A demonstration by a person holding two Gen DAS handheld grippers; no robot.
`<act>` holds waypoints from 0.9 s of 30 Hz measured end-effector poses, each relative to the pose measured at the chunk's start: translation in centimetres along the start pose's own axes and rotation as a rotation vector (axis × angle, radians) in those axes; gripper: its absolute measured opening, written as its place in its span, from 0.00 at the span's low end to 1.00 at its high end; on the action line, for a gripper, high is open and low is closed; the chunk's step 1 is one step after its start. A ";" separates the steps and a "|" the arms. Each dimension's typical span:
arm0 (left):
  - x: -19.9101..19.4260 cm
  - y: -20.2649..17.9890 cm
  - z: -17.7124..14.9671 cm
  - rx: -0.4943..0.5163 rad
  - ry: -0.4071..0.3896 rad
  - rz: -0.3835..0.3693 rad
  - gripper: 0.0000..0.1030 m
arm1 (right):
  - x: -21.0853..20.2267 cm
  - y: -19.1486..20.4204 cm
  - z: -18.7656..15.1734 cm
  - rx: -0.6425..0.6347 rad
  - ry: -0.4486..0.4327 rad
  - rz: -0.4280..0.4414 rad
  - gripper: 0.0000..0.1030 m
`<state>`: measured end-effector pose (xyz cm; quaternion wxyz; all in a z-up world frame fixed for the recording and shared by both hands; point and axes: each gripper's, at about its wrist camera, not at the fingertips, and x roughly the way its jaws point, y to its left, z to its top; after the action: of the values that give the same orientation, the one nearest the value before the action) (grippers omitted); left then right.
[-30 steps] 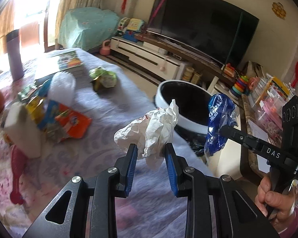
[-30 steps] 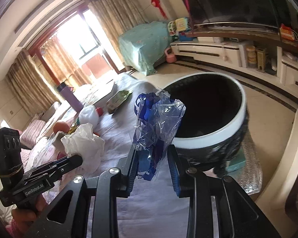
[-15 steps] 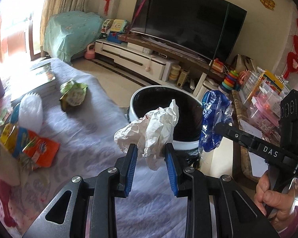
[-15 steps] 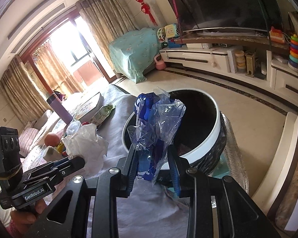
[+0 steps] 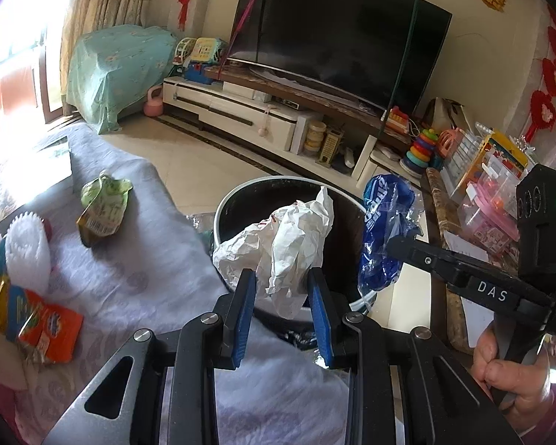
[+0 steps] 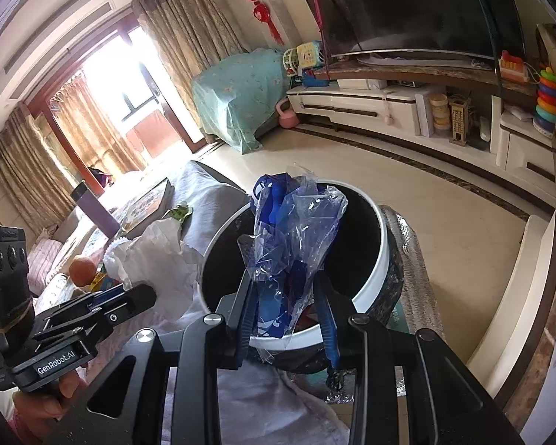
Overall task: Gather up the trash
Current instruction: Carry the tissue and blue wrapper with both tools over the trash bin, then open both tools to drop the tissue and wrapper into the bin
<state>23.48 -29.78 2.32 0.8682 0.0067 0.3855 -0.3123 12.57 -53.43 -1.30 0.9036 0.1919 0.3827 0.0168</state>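
While the left gripper (image 5: 281, 293) stayed clamped on a crumpled white paper wad (image 5: 285, 241), the right gripper (image 6: 287, 302) stayed clamped on a blue and clear plastic bag (image 6: 293, 237). Each tong held one piece of trash, two in all. Both pieces hung in front of the one round bin (image 6: 378, 259), white-rimmed with a black inside, which stood on the floor at the right end of the cloth-covered table (image 5: 148, 259). A second before, the bin lay farther off and partly to the side; now its dark mouth sat right behind the paper in the left view and behind the bag in the right view, and it looked larger. In the left view the bag (image 5: 383, 230) hung just right of the paper, gripped by the other tool's black fingers (image 5: 407, 250), with the person's right hand (image 5: 507, 371) on the handle.

Farther left on the table lay one green snack wrapper (image 5: 103, 207), one white ruffled object (image 5: 27, 248) and one heap of orange and yellow packets (image 5: 37, 319); these had slid toward the left edge of the view. One dark television (image 5: 337, 37) stood at the far wall.
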 end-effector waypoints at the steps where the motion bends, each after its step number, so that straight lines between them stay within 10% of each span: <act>1: 0.2 -0.1 0.2 0.002 0.000 0.000 0.27 | 0.0 0.0 0.0 -0.002 0.001 -0.002 0.31; 27: 5.7 -0.8 2.5 0.015 0.063 0.038 0.28 | 3.0 -1.5 2.1 -0.050 0.073 -0.054 0.34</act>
<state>27.61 -34.13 0.41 0.8614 0.0304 0.4102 -0.2982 16.04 -54.96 -2.56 0.8938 0.1580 0.4197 0.0091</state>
